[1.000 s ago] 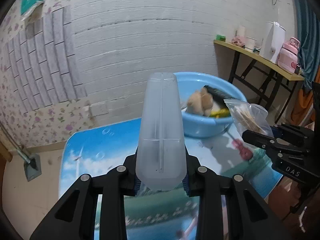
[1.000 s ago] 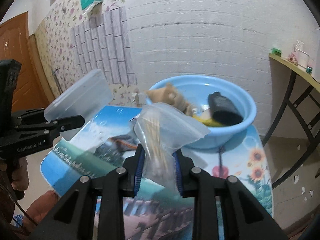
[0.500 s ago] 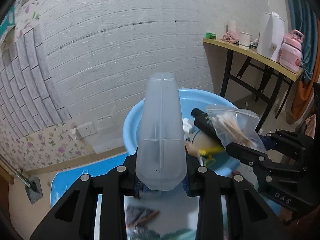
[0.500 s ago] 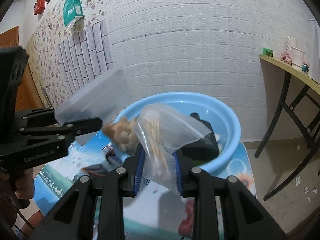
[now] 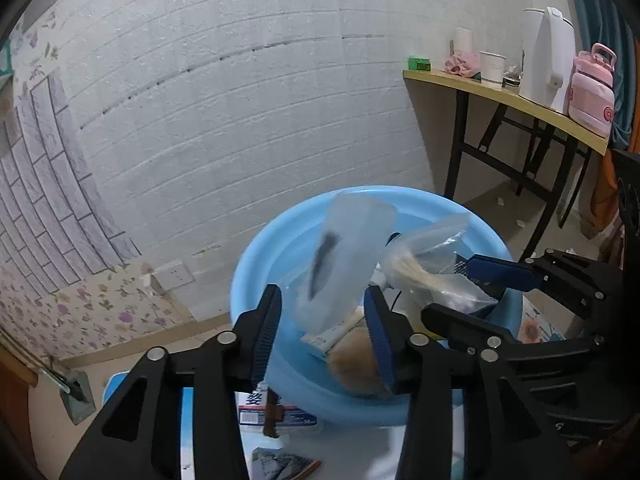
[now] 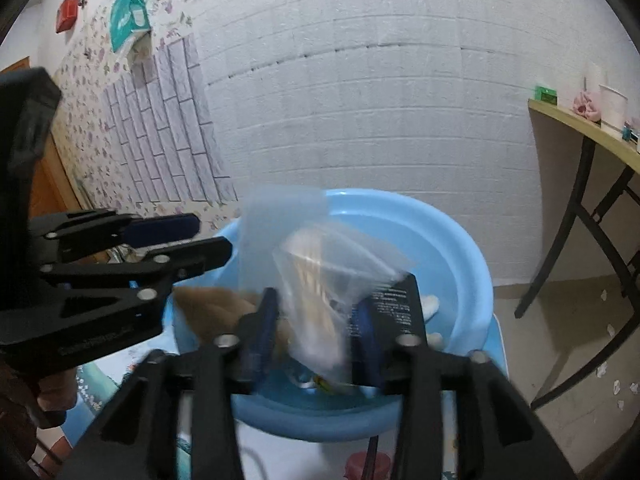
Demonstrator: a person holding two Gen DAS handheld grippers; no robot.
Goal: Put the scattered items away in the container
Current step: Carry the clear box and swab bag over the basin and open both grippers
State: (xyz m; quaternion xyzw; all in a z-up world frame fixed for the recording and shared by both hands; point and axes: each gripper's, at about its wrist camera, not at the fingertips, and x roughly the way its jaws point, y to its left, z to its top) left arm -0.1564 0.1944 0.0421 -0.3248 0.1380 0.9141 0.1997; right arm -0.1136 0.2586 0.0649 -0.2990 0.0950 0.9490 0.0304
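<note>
Left wrist view is showing the left gripper (image 5: 324,312) with its jaws opening above the blue basin (image 5: 276,256). A clear plastic box (image 5: 344,256) is sitting blurred between the parted fingers, its long axis tilting up and away toward the basin's far rim; the pads appear to be clear of it, though the blur is making that hard to confirm. Right wrist view is showing the right gripper (image 6: 316,320) with its jaws also opening, and a clear bag of wooden sticks (image 6: 320,292) is hanging loose between them, the sticks running steeply from upper left down to lower right. Both items are hovering over the basin's inside, where a tan plush toy (image 6: 212,312) and a black box (image 6: 396,300) are already lying.
</note>
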